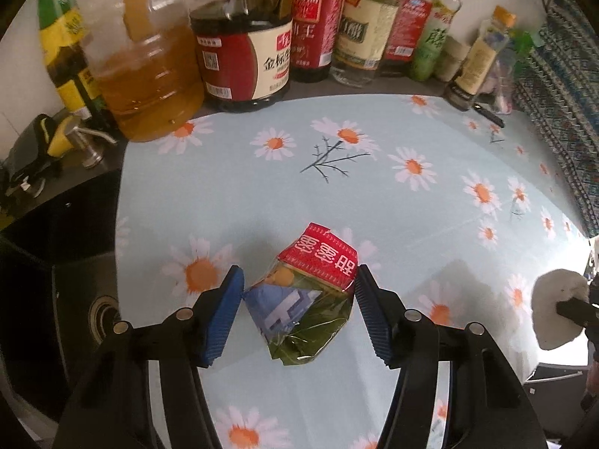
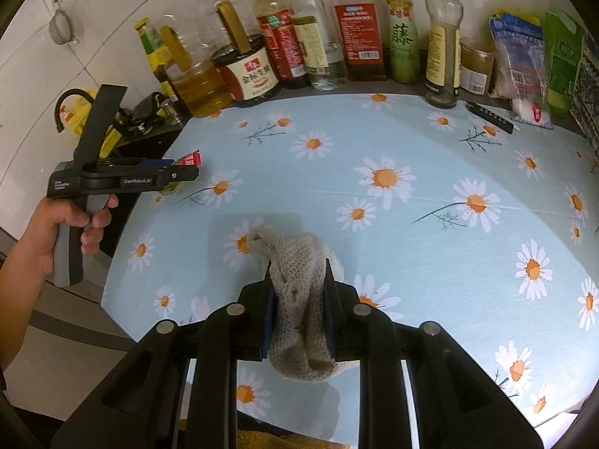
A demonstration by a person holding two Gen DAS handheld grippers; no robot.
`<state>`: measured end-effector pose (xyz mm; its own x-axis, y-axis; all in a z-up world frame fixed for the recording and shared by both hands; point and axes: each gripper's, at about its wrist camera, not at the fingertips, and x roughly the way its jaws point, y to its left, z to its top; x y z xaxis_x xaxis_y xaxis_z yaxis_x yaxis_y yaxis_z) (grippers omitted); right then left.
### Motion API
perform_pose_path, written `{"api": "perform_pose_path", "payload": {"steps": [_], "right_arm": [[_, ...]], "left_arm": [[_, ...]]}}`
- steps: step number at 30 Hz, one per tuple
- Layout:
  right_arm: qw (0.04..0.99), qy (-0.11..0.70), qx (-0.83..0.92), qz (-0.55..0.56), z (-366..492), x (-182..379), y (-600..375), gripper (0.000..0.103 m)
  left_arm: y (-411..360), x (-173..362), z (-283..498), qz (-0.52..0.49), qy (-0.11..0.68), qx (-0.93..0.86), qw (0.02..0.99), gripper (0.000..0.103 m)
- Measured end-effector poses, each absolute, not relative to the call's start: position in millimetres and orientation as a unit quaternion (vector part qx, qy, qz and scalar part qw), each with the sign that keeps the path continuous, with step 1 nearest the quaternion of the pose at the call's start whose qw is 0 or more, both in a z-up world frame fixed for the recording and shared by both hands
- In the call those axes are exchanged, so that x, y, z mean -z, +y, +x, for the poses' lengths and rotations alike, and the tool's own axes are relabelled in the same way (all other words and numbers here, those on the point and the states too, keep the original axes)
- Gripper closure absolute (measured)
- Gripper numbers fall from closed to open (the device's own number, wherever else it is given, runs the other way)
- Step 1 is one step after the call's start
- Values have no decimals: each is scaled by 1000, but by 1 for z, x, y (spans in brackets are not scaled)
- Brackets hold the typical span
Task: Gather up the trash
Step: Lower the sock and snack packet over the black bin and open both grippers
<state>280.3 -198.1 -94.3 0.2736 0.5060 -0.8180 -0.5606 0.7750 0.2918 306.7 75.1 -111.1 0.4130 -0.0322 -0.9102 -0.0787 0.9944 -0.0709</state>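
Containers, ranged along the far edge of the surface (image 1: pixel 374 202) beyond both sets of fingers: large clear oil jug (image 1: pixel 146 75), roughly a third full of amber oil; dark soy sauce jar (image 1: pixel 243 60), nearly full; red-labelled sauce bottle (image 1: pixel 312 26); clear bottle with cream label (image 1: pixel 361 26), holding colourless liquid; green-labelled bottle (image 2: pixel 402 37); small jar of tan paste (image 2: pixel 475 67); blue-and-white packet (image 2: pixel 520 56) to the right. Trash: crumpled snack wrapper (image 1: pixel 310 295), red, green and blue, between the left gripper's (image 1: pixel 299 310) blue pads, both pads touching its sides, fingers partly closed around it. Right gripper (image 2: pixel 297 307): fingers closed tight on a cream knitted cloth (image 2: pixel 295 273), its loose end lying forward on the surface. Left hand (image 2: pixel 67 224): wrapped around the gripper's handle, tool held level over the surface's left edge.
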Motion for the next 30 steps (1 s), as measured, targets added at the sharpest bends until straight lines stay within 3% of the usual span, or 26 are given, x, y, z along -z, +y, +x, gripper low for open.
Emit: {"api": "perform_pose_path", "payload": {"steps": [10, 30], "right_arm": [[787, 498, -362, -35, 241, 92, -187, 80], [758, 524, -387, -44, 149, 114, -164, 80]], "left_arm": [[45, 90, 232, -61, 528, -3, 847, 44], [0, 119, 105, -95, 562, 30, 821, 44]]}}
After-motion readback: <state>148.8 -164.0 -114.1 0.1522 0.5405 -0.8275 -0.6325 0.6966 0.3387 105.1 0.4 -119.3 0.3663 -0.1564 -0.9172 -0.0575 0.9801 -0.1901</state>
